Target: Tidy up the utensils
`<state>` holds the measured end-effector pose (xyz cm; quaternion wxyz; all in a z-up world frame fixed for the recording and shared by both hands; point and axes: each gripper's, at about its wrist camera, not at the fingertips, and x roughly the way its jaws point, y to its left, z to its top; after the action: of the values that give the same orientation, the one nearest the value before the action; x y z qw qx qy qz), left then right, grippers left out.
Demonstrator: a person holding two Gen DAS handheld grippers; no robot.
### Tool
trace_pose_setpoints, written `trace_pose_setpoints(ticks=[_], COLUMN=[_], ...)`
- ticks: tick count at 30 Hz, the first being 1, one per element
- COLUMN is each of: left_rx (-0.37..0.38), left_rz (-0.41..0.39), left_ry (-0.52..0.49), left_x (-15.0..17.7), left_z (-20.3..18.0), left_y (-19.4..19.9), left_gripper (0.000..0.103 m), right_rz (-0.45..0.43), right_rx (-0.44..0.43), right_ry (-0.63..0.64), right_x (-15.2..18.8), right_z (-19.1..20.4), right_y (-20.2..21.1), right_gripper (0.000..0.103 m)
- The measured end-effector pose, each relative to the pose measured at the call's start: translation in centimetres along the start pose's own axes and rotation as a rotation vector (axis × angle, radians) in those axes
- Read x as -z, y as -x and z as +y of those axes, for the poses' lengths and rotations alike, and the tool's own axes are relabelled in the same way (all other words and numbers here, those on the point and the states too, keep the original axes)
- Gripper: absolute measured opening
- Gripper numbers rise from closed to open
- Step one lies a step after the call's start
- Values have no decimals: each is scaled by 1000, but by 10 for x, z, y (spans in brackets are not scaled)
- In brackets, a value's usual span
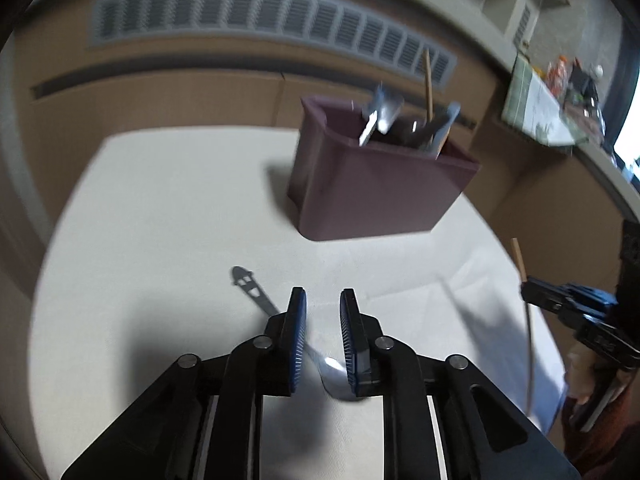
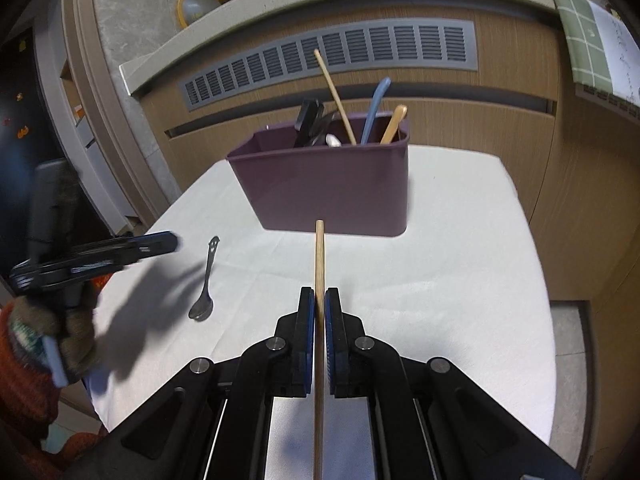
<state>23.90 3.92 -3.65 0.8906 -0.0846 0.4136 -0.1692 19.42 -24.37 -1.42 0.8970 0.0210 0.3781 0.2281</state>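
A purple bin (image 1: 380,184) (image 2: 332,184) stands on the white cloth and holds several utensils. A metal spoon (image 1: 256,300) (image 2: 206,280) lies on the cloth. My left gripper (image 1: 323,300) (image 2: 160,242) is open, hovering over the spoon with its bowl between the jaws. My right gripper (image 2: 319,300) is shut on a wooden chopstick (image 2: 319,256) that points toward the bin. In the left wrist view the right gripper (image 1: 532,294) shows at the right edge with the chopstick (image 1: 520,260).
The cloth-covered table (image 2: 460,280) is small, its edges near on all sides. A wooden cabinet with a grey vent (image 2: 332,56) stands behind it. A counter with clutter (image 1: 560,100) is at the far right.
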Motion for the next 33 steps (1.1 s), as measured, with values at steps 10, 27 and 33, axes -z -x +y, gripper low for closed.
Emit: trace_pose_setpoints(ticks=[10,27,33], left_rx=[71,50,-3], left_rz=[173,214,231], left_ry=[66,-409,-398], left_x=[-23,52,31], left_z=[47,-43,-59], left_y=[-55,-8,-34], left_gripper=[17,51,51], right_rz=[97,229,216], right_rx=[14,-17,18], right_ry=[-28,79,117], right_x=[17,36,33], right_z=[-9,6,9], right_y=[-13,-41,-50], right_gripper=[8,14,14])
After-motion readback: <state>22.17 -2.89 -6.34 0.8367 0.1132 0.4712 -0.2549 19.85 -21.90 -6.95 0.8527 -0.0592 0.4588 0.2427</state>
